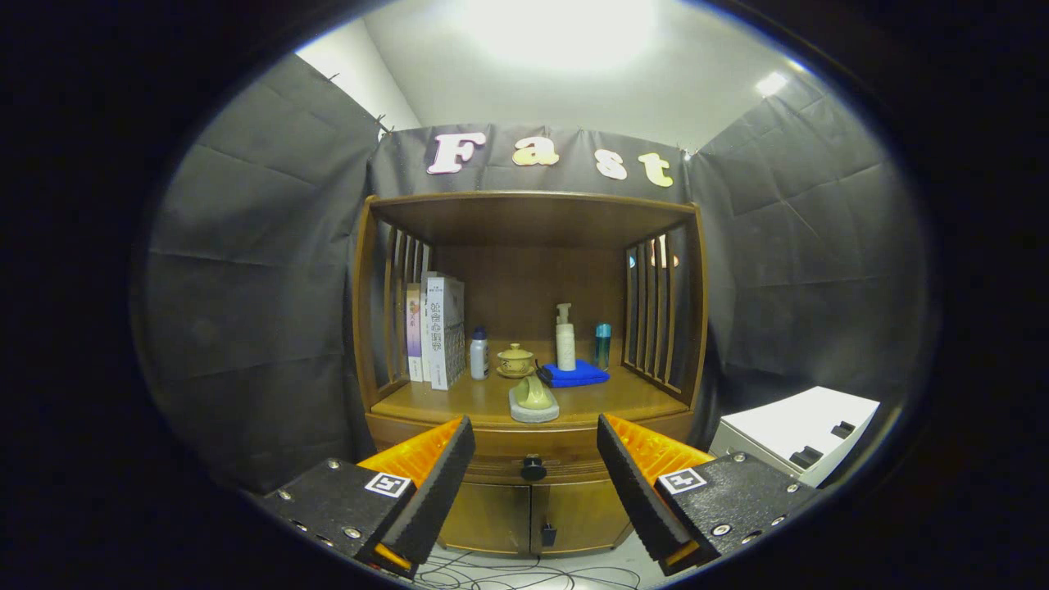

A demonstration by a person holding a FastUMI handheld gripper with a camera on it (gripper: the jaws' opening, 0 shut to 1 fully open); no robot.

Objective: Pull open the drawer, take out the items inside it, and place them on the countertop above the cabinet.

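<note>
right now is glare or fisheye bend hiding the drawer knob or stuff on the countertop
Gripper view: ceiling light blows out overhead, yet the countertop is evenly lit; fisheye bows the cabinet's sides; the drawer knob reads sharp, centred beyond the open gripper.

We find no text we can read: the white book at the cabinet's left bears tiny characters, and the gripper's spread fingers before the cabinet carry coded squares.

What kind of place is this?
Probably a staged recording booth, not a real home: black cloth walls surround one wooden cabinet with books and bottles, cables trail on the floor, and the open gripper faces its drawer knob.
</note>
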